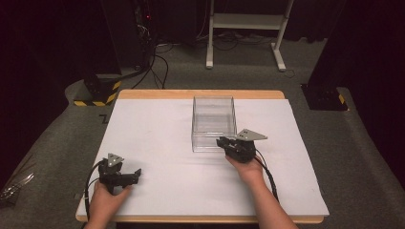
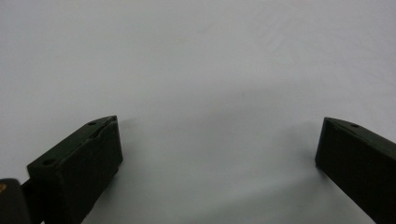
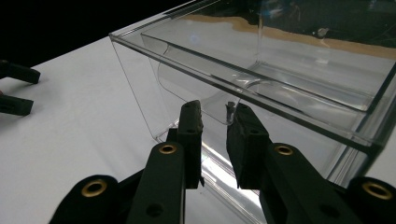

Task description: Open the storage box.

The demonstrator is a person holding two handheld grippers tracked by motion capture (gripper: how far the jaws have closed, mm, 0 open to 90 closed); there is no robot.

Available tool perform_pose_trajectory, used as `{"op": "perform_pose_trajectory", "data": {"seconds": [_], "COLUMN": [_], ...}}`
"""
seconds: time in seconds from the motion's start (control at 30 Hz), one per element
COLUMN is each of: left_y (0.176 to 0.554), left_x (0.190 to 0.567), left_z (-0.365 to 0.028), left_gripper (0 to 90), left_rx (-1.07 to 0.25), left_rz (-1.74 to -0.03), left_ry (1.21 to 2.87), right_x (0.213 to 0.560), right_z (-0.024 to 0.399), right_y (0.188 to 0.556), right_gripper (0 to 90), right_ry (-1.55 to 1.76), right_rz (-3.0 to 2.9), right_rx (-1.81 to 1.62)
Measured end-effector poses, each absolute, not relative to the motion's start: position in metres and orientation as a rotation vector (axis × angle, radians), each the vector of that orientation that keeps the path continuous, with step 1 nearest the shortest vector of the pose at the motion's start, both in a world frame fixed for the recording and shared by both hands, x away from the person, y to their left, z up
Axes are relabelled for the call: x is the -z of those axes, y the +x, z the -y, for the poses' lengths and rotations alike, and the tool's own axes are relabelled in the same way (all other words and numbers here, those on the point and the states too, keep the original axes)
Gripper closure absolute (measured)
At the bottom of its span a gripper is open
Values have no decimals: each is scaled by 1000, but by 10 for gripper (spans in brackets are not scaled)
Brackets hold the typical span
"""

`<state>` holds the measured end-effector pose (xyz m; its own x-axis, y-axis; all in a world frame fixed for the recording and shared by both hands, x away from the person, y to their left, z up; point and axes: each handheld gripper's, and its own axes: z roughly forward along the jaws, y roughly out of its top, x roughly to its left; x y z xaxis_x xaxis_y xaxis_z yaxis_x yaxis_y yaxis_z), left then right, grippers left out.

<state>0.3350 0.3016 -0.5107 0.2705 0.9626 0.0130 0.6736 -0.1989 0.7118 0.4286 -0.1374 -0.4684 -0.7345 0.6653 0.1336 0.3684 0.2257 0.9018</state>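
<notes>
Your right gripper point(image 3: 214, 114) has its jaws narrowed around the near wall of the clear, stiff, slippery plastic box point(image 1: 213, 122) mid-bench point(image 1: 157, 143). It looks light; grip gently. Your left gripper point(image 2: 219, 144) rests with jaws wide, empty.

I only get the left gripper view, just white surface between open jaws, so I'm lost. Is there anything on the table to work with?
Observer: Yes, an empty clear box stands on the table, past its middle.
Operator: Where's the right gripper?
Observer: The right gripper is at the box's near wall, by its right corner.
Operator: Is it holding the box?
Observer: Its jaws stand narrowly apart at that wall. I cannot tell whether they pinch it.
</notes>
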Motion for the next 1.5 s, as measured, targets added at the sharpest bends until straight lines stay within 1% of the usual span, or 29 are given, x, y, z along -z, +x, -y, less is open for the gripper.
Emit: {"op": "perform_pose_trajectory", "data": {"seconds": [0.5, 0.53, 0.57, 0.6, 0.67, 0.73, 0.77, 0.83, 0.97, 1.5], "left_y": [335, 335, 335, 335, 335, 335, 335, 335, 335, 335], "left_x": [511, 511, 511, 511, 511, 511, 511, 511, 511, 511], "left_z": [-302, -302, -302, -302, -302, -302, -302, -302, -302, -302], "left_gripper": [7, 7, 7, 7, 7, 7, 7, 7, 7, 7], "left_rx": [-633, -632, -630, -630, -632, -632, -630, -631, -632, -630], "left_rz": [-1469, -1469, -1470, -1470, -1468, -1468, -1470, -1468, -1468, -1470], "left_ry": [1955, 1955, 1952, 1952, 1955, 1955, 1953, 1955, 1955, 1953], "right_x": [469, 469, 470, 470, 470, 471, 471, 470, 470, 469], "right_z": [145, 145, 144, 144, 142, 141, 140, 140, 143, 147], "right_y": [415, 415, 417, 417, 419, 421, 421, 421, 422, 414], "right_gripper": [794, 789, 752, 752, 713, 710, 731, 733, 765, 786], "right_ry": [935, 938, 936, 936, 939, 929, 916, 911, 894, 879], "right_rz": [-2240, -2241, -2242, -2242, -2242, -2249, -2247, -2251, -2268, -2284], "right_rx": [-1524, -1528, -1534, -1534, -1535, -1550, -1557, -1561, -1572, -1569]}}
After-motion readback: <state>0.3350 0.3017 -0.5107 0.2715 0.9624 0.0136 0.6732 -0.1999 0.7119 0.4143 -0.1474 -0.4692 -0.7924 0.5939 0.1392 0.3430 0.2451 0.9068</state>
